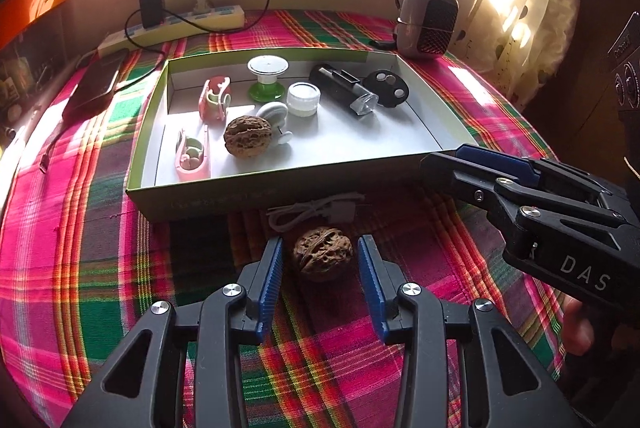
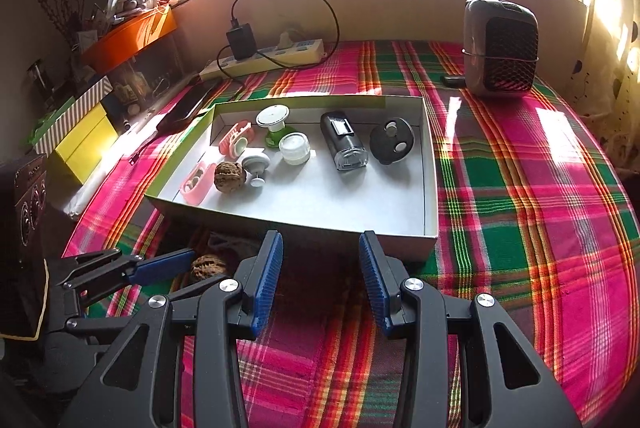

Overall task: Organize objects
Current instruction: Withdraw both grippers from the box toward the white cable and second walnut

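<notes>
Left claw (image 1: 320,260) spread wide, you've got the loose walnut (image 1: 322,258) sitting on the plaid cloth between the pads, neither one touching it yet. Close off-centre and that round, ridged shell will likely squirt forward into the white cable (image 1: 316,214) just beyond, or against the box (image 1: 280,187) wall. Your right claw (image 2: 320,276) hangs open and empty beside the box's near corner, close enough to clip the left on the lift.

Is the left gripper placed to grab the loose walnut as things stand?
Probably yes: the left gripper is open, with the walnut on the cloth between its fingers and nothing in between. The white cable lies beyond it.
</notes>
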`<control>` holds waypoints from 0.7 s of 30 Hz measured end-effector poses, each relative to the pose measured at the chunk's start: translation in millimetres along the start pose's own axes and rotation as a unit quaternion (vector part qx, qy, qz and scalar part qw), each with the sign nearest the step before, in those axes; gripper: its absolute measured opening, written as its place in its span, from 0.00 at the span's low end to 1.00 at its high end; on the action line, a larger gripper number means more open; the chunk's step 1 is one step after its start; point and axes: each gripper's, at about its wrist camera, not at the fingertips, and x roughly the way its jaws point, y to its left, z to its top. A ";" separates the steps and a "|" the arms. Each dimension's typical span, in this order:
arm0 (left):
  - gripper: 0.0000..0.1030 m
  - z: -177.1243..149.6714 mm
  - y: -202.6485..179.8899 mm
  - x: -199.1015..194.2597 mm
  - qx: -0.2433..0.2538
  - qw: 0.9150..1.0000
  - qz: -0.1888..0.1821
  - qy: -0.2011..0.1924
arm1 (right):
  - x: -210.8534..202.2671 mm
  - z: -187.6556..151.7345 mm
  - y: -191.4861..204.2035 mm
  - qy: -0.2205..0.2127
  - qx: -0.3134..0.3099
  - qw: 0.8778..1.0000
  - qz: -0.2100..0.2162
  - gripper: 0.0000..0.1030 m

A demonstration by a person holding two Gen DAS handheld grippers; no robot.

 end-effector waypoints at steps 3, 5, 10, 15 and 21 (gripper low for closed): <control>0.35 0.9 1.5 2.5 -0.003 1.000 0.000 0.003 | 0.7 -0.4 -1.6 0.001 0.000 1.000 0.002 0.40; 0.35 0.6 1.4 2.9 -0.001 1.000 0.002 0.002 | 2.2 -1.0 -2.2 0.004 0.000 1.000 0.005 0.40; 0.34 -0.1 4.8 1.3 -0.006 1.000 0.005 -0.002 | 6.8 -4.6 -1.1 0.011 -0.007 1.000 0.013 0.40; 0.28 -3.6 14.9 -4.2 -0.005 1.000 0.017 -0.006 | 11.6 -8.7 1.2 0.022 -0.012 1.000 0.019 0.40; 0.28 -10.3 31.8 -13.2 -0.020 0.999 0.034 -0.011 | 18.6 -10.8 9.7 0.032 -0.023 0.999 0.037 0.40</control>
